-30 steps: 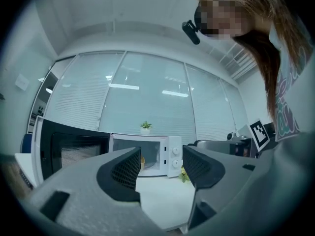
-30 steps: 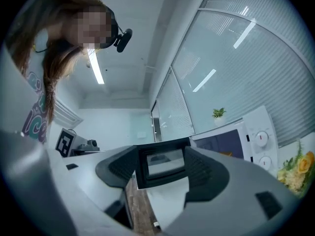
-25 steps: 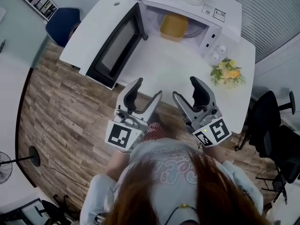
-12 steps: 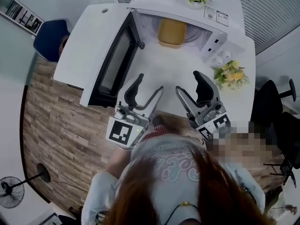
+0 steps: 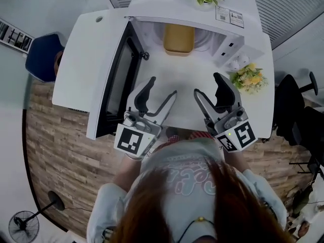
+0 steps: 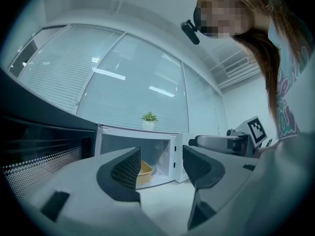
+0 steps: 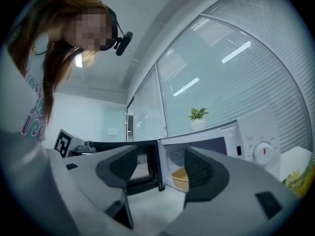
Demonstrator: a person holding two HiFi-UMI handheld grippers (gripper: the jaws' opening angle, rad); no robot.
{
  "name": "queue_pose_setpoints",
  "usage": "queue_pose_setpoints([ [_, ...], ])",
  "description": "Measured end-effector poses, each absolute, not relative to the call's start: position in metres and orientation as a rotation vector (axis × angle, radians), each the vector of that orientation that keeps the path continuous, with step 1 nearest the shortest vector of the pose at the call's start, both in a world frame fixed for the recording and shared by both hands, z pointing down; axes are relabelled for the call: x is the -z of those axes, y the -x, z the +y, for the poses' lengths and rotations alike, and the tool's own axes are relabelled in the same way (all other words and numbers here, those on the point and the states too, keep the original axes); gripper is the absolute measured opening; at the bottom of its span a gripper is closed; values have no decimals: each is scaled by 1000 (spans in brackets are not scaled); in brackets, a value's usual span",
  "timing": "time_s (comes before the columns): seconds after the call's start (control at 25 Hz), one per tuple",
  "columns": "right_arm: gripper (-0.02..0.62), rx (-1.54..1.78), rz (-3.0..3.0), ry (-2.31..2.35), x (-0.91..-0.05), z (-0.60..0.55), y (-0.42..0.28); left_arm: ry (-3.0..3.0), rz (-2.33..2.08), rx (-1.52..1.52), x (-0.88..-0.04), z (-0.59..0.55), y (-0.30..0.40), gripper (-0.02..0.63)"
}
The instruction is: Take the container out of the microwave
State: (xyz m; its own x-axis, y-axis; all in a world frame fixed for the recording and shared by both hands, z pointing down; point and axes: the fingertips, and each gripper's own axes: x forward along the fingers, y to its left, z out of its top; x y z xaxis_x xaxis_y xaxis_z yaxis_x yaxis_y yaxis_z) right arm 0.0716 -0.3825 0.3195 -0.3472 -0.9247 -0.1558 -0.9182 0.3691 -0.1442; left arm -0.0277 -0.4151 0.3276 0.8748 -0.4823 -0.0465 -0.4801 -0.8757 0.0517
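Approach step: container point(image 5: 178, 38) sits inside the open microwave point(image 5: 167, 4), untouched.
Left gripper point(image 5: 163, 86) and right gripper point(image 5: 207, 85) both agape, empty, short of the microwave; next: reach in, probably for the rim.

Left gripper point(image 5: 163, 86), right gripper point(image 5: 207, 84) side by side before torso, both pointing forward, fingers point(image 5: 143, 94) spread apart

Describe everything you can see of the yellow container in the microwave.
The container is a yellow-orange tub with rounded corners and a slightly flared rim, and it looks like plastic. Whether it has a lid or contents cannot be told. It sits upright on the floor of the microwave cavity, near the front opening, with the door swung wide. Nothing else touches it: the left tool and right tool are open and short of the cavity.
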Motion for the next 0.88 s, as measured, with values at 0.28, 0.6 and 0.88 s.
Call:
queue_pose_setpoints([
  [0.28, 290, 74, 2412, 1674, -326, -389, -78, -3006, -734, 65, -333, -426, 16, 265],
  [0.6, 290, 110, 2441, 1660, -335, -405, -86, -2985, -765, 38, -343, -445, 6, 265],
  [0.88, 290, 133, 2485, 1660, -348, -428, -91, -2978, -775, 5, -355, -464, -3, 265],
])
